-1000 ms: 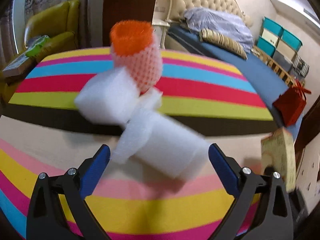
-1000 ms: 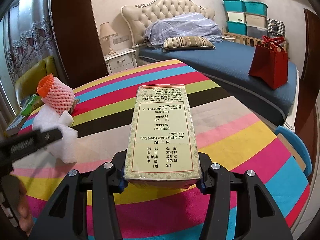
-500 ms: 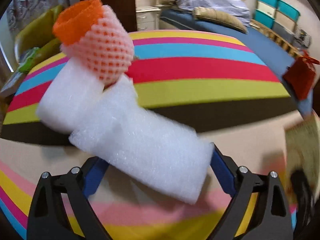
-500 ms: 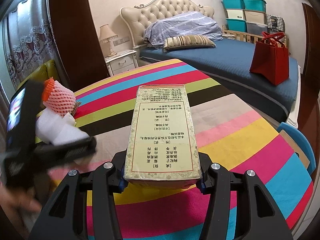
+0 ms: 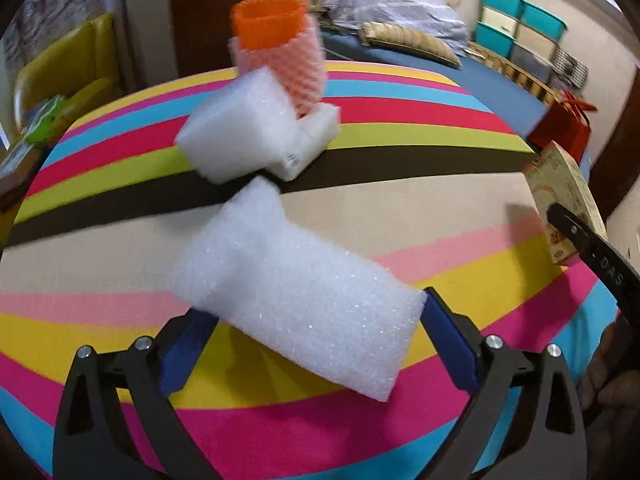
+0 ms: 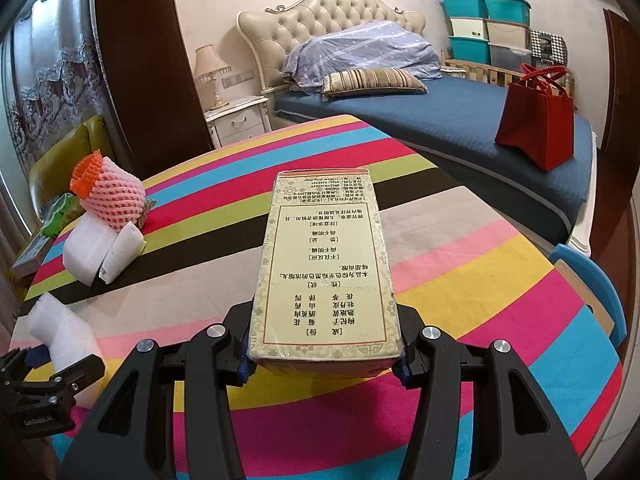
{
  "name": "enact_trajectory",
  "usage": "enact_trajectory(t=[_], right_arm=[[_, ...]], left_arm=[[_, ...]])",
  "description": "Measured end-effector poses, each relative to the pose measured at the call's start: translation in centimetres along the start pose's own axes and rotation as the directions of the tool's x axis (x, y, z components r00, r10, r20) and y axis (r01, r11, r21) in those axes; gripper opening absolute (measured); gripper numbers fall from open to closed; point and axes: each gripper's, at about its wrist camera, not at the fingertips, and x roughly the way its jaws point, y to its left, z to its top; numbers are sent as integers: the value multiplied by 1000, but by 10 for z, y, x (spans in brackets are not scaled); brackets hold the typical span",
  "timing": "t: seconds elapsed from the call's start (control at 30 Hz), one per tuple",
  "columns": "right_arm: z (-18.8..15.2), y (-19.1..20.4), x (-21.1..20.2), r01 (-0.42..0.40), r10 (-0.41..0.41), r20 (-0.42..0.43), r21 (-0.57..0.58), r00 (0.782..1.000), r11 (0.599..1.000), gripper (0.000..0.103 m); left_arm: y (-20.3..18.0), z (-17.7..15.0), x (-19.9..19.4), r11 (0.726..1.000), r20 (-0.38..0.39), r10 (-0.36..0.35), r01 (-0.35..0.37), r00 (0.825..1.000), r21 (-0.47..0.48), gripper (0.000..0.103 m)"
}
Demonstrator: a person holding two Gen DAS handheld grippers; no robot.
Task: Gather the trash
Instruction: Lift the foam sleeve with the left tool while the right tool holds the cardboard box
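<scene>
My left gripper (image 5: 308,340) is shut on a long white foam piece (image 5: 296,288), held above the striped table (image 5: 460,216). It also shows in the right wrist view (image 6: 60,328). Beyond it lie a white foam block (image 5: 236,132), a small white packet (image 5: 312,140) and a pink and orange foam fruit net (image 5: 284,56). My right gripper (image 6: 324,364) is shut on a yellow printed box (image 6: 324,268), which also shows at the right edge of the left wrist view (image 5: 564,208).
A bed with a striped pillow (image 6: 372,80) stands behind the table, with a red bag (image 6: 536,128) on it. A yellow-green armchair (image 6: 60,160) stands at the far left. Storage bins (image 6: 484,28) are stacked at the back right. A blue chair (image 6: 592,280) is at the right.
My left gripper has pulled back from the pile with the long foam piece in it. The fruit net and foam block stay on the table. My right gripper and its box have not moved.
</scene>
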Motion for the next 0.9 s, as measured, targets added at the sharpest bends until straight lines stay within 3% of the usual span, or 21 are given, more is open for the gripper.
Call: enact_trajectory(t=[0.1,0.2,0.27,0.37,0.43,0.6,0.67,0.9], right_arm=[[0,0,0,0,0,1,0,1000,1000,50],[0,-1,-1,-5,5,0,8,1000,1000,50],[0,-1,-1,-7,7,0,13,1000,1000,50],[0,-2,-1,-9,9,1,16,1000,1000,50],[0,-2,-1,-9,9,1,17,1000,1000,50],[0,-3,-1,-2,2,0,11,1000,1000,50],[0,-3,-1,0,0,1,9,1000,1000,50],[0,-3,-1,0,0,-1,10,1000,1000,50]], left_arm=[[1,1,8,1000,-11,-10,10,1000,-28,93],[-18,3,10,995,23,-27,25,999,96,90],[-35,5,6,975,45,-70,59,997,216,91],[-42,4,-1,957,79,-51,26,996,288,92],[-34,3,-6,968,82,-61,39,995,248,98],[-24,-7,-13,977,87,-64,44,994,207,98],[-26,-9,-11,981,53,-53,42,997,188,98],[-12,-7,-3,996,-2,-86,85,996,-12,97]])
